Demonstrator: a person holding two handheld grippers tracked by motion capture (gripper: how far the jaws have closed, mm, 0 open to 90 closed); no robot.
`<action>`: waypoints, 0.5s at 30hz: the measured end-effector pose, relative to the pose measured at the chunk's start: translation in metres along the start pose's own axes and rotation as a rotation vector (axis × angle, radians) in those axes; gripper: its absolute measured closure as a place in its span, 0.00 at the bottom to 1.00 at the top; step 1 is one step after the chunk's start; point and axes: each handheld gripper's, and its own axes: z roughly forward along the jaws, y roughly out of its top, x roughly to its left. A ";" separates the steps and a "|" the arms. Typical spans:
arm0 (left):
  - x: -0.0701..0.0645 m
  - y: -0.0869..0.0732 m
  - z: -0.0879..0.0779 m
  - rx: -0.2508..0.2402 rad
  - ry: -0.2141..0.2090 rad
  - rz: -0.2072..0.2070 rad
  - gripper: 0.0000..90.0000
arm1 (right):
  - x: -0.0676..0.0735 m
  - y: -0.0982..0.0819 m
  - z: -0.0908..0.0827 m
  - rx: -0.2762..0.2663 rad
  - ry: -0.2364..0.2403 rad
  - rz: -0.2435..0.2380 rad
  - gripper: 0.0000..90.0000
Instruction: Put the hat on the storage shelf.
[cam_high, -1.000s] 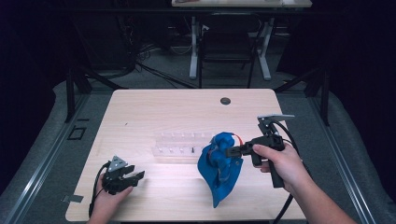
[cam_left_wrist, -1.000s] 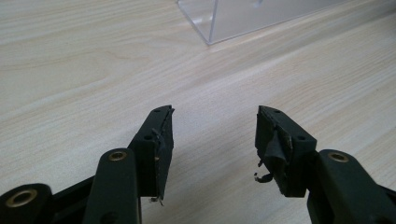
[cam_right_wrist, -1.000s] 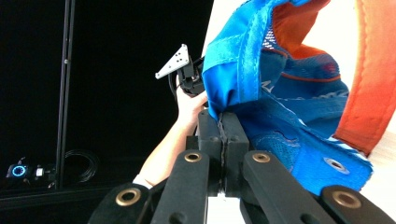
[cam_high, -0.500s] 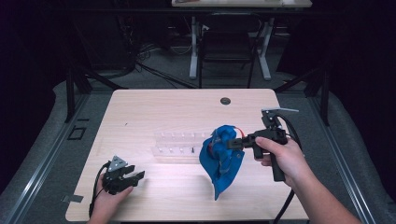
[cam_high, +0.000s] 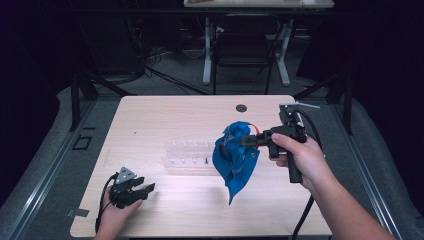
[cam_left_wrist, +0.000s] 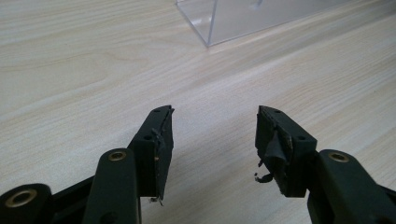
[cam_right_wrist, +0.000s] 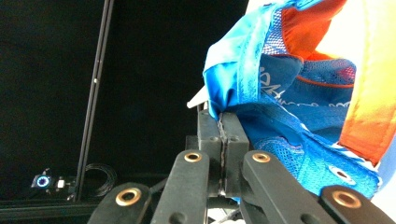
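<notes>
Matt pale wood table (cam_high: 165, 120), clear glossy plastic rack (cam_high: 187, 154), blue mesh-and-cloth garment (cam_high: 234, 160) with orange trim

A pale wooden counter (cam_high: 165, 125) is standing on a grey floor (cam_high: 55, 135), its grain running lengthwise. A clear plastic rack (cam_high: 187, 155) is lying near the middle of the counter, with a small dark item sitting inside it; one clear corner of it (cam_left_wrist: 219, 21) is showing at the top of the left gripper view. A round dark grommet (cam_high: 241, 108) is sitting near the far edge. Beyond the counter, a dark chair (cam_high: 243, 50) is standing between white table legs (cam_high: 206, 50), and cables (cam_high: 150, 70) are trailing across the floor.
</notes>
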 end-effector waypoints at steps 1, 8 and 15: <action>0.000 0.000 0.000 0.000 -0.001 -0.001 0.52 | 0.000 0.000 0.000 0.000 0.000 0.000 1.00; 0.000 0.000 0.000 -0.003 -0.002 -0.005 0.52 | 0.012 0.011 -0.005 -0.026 0.003 -0.010 1.00; 0.001 0.001 -0.001 0.004 -0.007 -0.010 0.52 | 0.022 0.024 -0.005 -0.050 -0.003 0.002 1.00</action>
